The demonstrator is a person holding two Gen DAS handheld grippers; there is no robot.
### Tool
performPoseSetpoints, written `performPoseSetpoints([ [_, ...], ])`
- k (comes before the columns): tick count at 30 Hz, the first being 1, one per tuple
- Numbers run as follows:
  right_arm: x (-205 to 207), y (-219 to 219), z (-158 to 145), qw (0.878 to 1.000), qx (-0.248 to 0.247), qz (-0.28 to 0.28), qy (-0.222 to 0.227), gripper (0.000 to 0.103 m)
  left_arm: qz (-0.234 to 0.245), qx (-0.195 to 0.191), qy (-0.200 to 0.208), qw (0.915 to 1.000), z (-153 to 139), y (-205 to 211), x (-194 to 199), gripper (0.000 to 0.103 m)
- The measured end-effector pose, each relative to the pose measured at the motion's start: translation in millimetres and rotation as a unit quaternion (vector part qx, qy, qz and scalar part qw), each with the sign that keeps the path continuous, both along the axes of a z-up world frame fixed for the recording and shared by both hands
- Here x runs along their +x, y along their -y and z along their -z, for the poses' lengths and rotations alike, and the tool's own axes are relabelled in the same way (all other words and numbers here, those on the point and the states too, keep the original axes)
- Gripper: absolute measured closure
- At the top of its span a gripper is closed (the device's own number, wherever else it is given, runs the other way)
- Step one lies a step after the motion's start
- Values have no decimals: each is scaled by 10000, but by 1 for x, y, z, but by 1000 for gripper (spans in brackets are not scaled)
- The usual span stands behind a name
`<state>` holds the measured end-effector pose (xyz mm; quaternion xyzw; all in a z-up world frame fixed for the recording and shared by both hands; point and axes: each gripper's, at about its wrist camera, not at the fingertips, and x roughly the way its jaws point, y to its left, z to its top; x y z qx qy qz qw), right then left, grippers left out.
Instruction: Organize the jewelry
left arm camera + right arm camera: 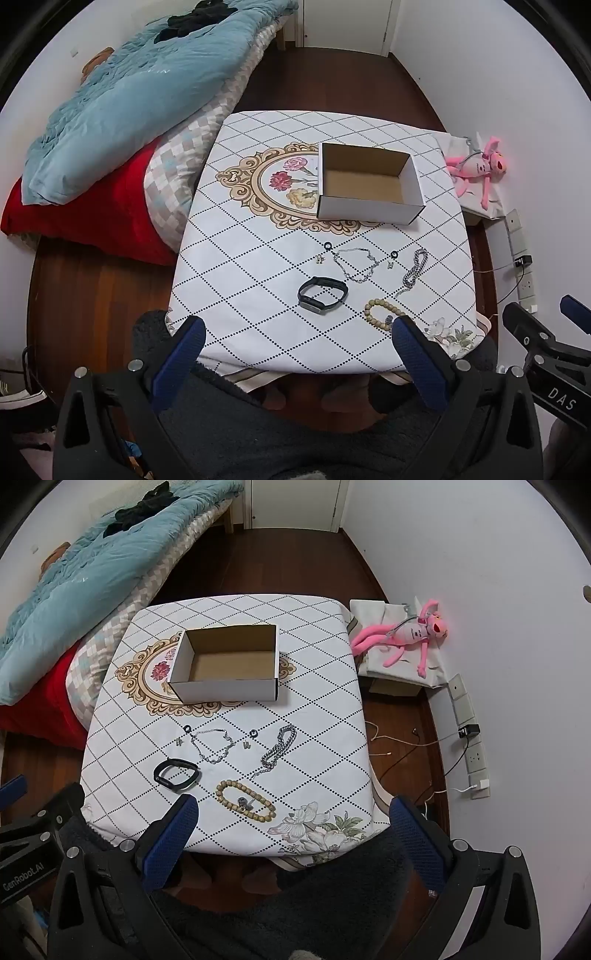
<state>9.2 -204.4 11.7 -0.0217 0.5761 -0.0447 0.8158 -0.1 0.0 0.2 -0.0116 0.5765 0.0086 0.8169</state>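
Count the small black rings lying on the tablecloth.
2. One black ring lies left of the thin silver chain; the other lies between that chain and the chunky chain.

Left gripper (297, 341): black plastic frame, blue textured fingers (177, 365), silver round screws. Right gripper (291, 821): same build; white "DAS" marking seen on it from left view, "GenRobot.AI" on the left one. Dark fuzzy clothing (332, 897) below.

- The table (325, 686) wears a white diamond-patterned cloth.
- An open cardboard box (225, 672) sits toward its far side.
- Nearer lie a black watch (176, 774), bead bracelet (245, 799), thin silver chain (214, 745), thick silver chain (279, 747) and small rings (253, 734).
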Motion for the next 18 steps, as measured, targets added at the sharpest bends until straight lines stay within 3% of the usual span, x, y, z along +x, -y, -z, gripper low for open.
performPoseSetpoints([
  [18,0,2,-6,10000,-63,-1,37,0,-32,16,68,10000,-9,6,-1,0],
])
